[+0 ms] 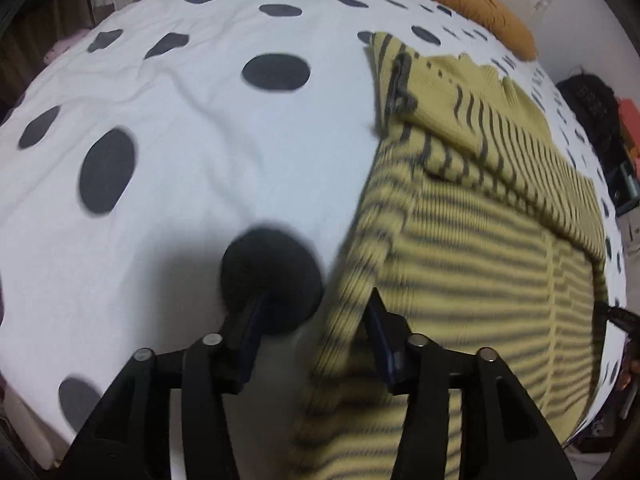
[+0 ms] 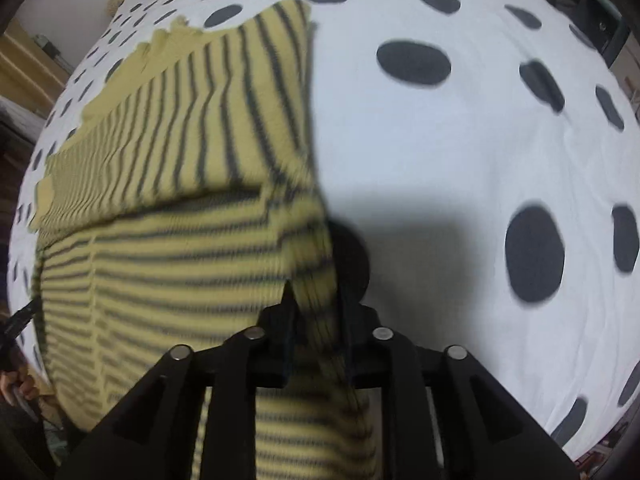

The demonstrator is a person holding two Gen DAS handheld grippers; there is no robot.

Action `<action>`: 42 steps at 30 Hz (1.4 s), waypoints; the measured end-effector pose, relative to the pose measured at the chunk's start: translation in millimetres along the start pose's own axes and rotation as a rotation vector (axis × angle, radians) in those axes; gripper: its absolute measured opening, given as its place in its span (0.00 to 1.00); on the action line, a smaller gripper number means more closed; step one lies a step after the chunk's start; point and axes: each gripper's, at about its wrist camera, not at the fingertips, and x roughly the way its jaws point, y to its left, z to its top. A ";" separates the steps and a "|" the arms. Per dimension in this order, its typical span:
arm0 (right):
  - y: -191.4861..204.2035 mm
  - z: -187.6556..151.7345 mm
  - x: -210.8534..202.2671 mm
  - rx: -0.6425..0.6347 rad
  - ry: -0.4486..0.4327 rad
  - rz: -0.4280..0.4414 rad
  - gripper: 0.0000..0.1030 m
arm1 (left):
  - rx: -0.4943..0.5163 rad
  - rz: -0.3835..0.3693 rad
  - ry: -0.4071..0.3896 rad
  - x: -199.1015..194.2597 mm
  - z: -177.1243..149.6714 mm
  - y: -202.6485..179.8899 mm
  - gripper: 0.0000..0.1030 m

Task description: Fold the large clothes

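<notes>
A white bedsheet [image 1: 192, 152] with large dark dots covers the bed, lightly wrinkled; an orange pillow [image 1: 472, 4] lies at its far end, with dim clutter beyond the edges. The yellow striped sweater [image 1: 480, 248] lies spread on the sheet, sleeves folded in; the left gripper [image 1: 316, 312] straddles its side edge, jaws apart, pads not pressing; the right gripper [image 2: 316, 300] pinches the opposite edge.

We look steeply down from both wrists, close above the bed [image 1: 168, 128], left view over the sweater's [image 1: 480, 248] left edge, right view over its right edge, sharing that sweater.
</notes>
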 end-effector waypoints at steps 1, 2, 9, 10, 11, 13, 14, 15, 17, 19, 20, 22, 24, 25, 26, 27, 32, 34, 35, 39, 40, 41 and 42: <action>-0.4 -12.8 -2.8 -0.004 0.008 0.007 0.43 | 0.003 -0.005 0.011 -4.1 -13.0 3.5 0.56; -1.3 -28.1 -4.4 -0.004 0.022 0.008 0.52 | -0.003 -0.016 0.021 -7.5 -26.2 6.9 0.58; -7.9 -111.8 -16.0 0.048 0.030 0.064 0.47 | -0.023 -0.030 0.041 -15.1 -79.5 7.1 0.67; -8.7 -115.8 -18.7 0.060 0.019 0.062 0.41 | -0.003 0.000 0.037 -14.3 -82.3 1.7 0.57; -8.3 -119.0 -19.5 0.062 0.015 0.037 0.27 | 0.014 0.032 0.041 -12.9 -84.2 -3.6 0.45; -8.5 -129.9 -22.3 0.092 0.010 -0.003 0.18 | 0.015 0.041 0.052 -15.5 -87.2 -7.5 0.18; -9.7 -129.5 -24.7 0.104 0.013 -0.019 0.13 | 0.002 0.047 0.058 -18.9 -86.7 -9.1 0.06; -9.9 -131.1 -29.8 0.111 0.014 -0.051 0.09 | -0.019 0.044 0.054 -24.9 -86.6 -8.6 0.06; -13.5 -136.5 -45.3 0.136 0.001 -0.108 0.09 | -0.058 0.054 0.007 -47.9 -88.8 -5.7 0.06; -19.3 -146.3 -57.1 0.165 -0.002 -0.096 0.09 | -0.061 0.083 0.011 -52.6 -97.3 -2.6 0.06; -21.0 -152.7 -56.5 0.172 0.006 -0.103 0.08 | -0.059 0.124 0.038 -46.2 -104.2 1.6 0.04; -33.1 -165.0 -45.4 0.199 0.035 -0.104 0.08 | -0.103 0.100 0.059 -34.9 -119.5 19.6 0.05; -45.0 -175.9 -49.1 0.230 -0.023 -0.015 0.08 | -0.139 0.022 0.017 -45.9 -124.8 29.7 0.06; -48.0 -181.8 -55.4 0.227 -0.053 0.024 0.09 | -0.145 -0.025 0.006 -54.0 -127.8 31.1 0.07; -50.5 -187.6 -60.8 0.226 -0.073 0.064 0.14 | -0.141 -0.043 0.008 -57.4 -130.3 30.6 0.16; -53.1 -193.0 -63.1 0.224 -0.075 0.110 0.29 | -0.126 -0.054 0.010 -60.4 -134.1 29.3 0.25; -60.0 -220.9 -50.2 0.217 -0.082 0.181 0.53 | -0.101 -0.053 -0.002 -66.8 -168.8 27.8 0.66; -50.5 -223.6 -38.8 0.214 -0.074 0.224 0.53 | -0.122 -0.092 0.026 -59.1 -188.6 23.7 0.66; -41.5 -220.8 -28.3 0.208 -0.075 0.254 0.53 | -0.115 -0.100 0.030 -57.8 -196.2 19.7 0.66; -25.9 -233.0 -23.6 0.136 -0.158 0.317 0.53 | -0.036 -0.117 0.032 -53.0 -214.7 -2.7 0.64; -20.5 -234.8 -23.1 0.115 -0.174 0.341 0.53 | -0.021 -0.125 0.029 -53.0 -218.1 -8.1 0.64; -16.6 -237.3 -22.6 0.095 -0.187 0.359 0.53 | -0.008 -0.133 0.021 -50.3 -216.3 -15.3 0.64; -13.5 -238.5 -21.0 0.083 -0.190 0.378 0.53 | 0.002 -0.134 0.014 -50.6 -216.6 -17.7 0.64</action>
